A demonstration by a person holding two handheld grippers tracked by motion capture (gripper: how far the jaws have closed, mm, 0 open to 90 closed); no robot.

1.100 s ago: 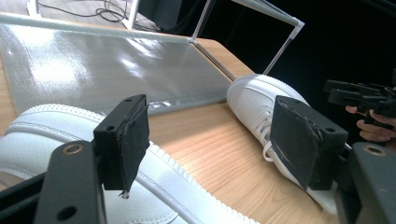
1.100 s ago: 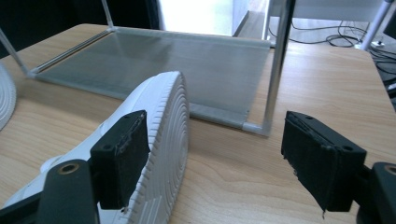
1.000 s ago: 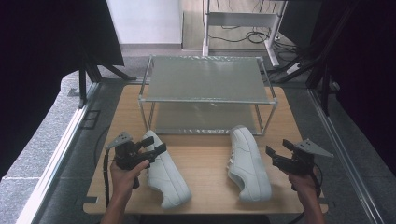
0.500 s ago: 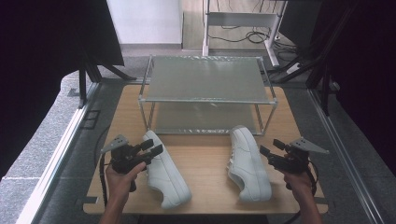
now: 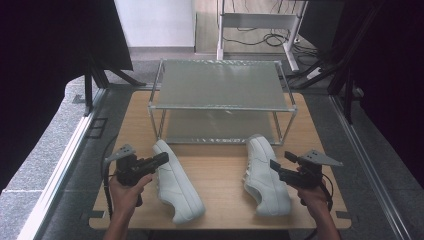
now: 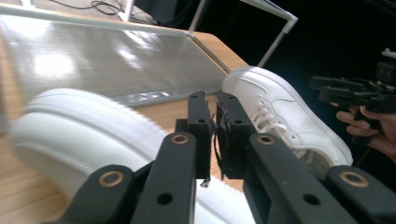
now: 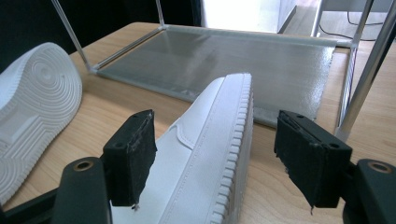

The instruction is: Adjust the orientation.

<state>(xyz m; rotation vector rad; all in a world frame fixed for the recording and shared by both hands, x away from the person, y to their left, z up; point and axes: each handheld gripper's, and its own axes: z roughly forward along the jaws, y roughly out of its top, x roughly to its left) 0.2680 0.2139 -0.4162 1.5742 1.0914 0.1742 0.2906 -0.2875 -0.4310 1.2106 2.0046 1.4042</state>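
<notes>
Two white sneakers lie on their sides on the wooden table (image 5: 220, 170). My left gripper (image 5: 162, 159) (image 6: 212, 100) hovers over the heel end of the left sneaker (image 5: 177, 187) (image 6: 84, 126). Its jaws have just been closing and now meet with nothing between them. My right gripper (image 5: 281, 161) (image 7: 215, 119) is open and straddles the right sneaker (image 5: 265, 175) (image 7: 210, 149) (image 6: 280, 112), with its pads (image 7: 133, 149) clear of the shoe. The left sneaker's ribbed sole (image 7: 32, 102) faces the right gripper view.
A two-tier metal rack (image 5: 220, 85) with frosted shelves stands behind the shoes. Its lower shelf (image 7: 243, 60) (image 6: 116, 56) lies close to the toe ends. Thin rack legs (image 7: 364, 84) rise at the corners. Dark drapes and floor rails flank the table.
The left gripper's jaws have come together from wide open. Both hands have hardly shifted, and the shoes lie where they were.
</notes>
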